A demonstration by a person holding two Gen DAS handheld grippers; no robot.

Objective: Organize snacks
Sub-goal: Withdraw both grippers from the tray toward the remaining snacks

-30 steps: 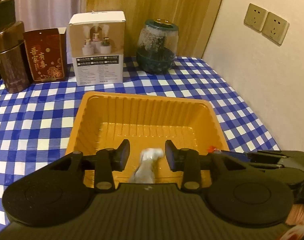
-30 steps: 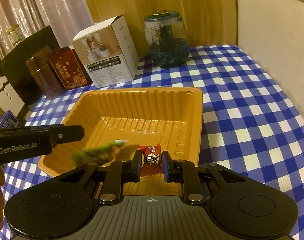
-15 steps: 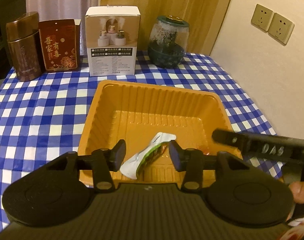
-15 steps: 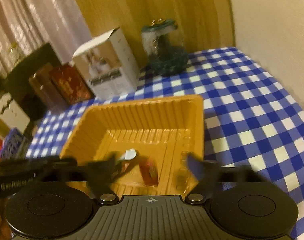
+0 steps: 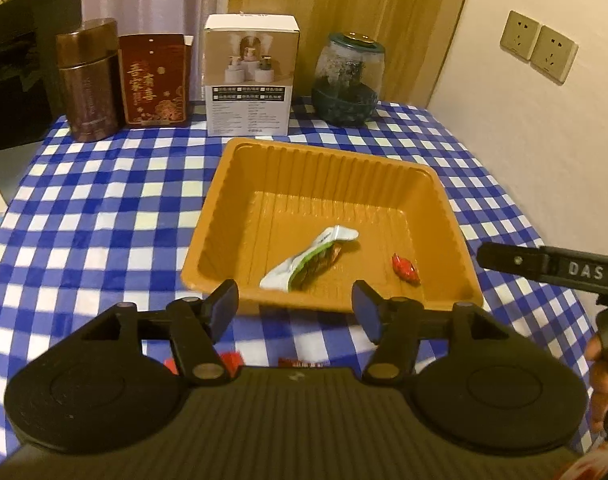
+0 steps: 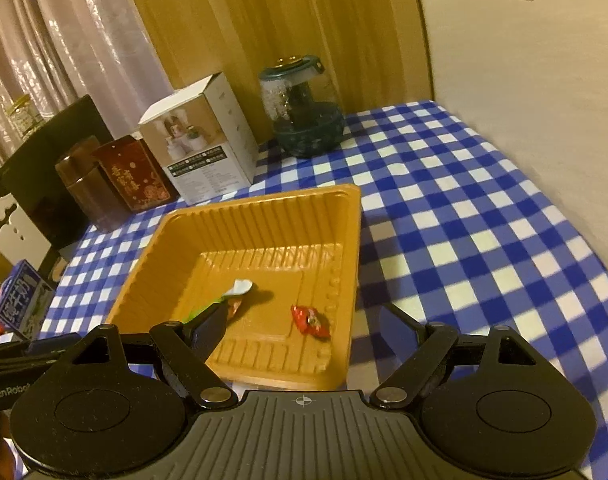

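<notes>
An orange plastic tray (image 5: 239, 184) (image 6: 356, 216) sits on the blue checked tablecloth. Inside it lie a white-and-green snack packet (image 5: 308, 260) (image 6: 239, 290) and a small red wrapped candy (image 5: 404, 268) (image 6: 310, 320). My left gripper (image 5: 295, 306) hovers just in front of the tray's near rim, its jaws opening with nothing between them. My right gripper (image 6: 304, 328) stands open over the tray's near right corner, empty too. More red wrappers (image 5: 227, 360) lie on the cloth under the left gripper, mostly hidden.
Along the back stand a brown tin (image 5: 87, 84), a red box (image 5: 153, 80), a white carton (image 5: 249, 80) and a dark glass jar (image 5: 348, 80). A wall (image 5: 544, 140) borders the table on the right. A blue box (image 6: 21, 304) sits off the table's left edge.
Both grippers let go: the white-green packet and the red candy dropped into the tray. Both grippers opened and drew back from the tray.
</notes>
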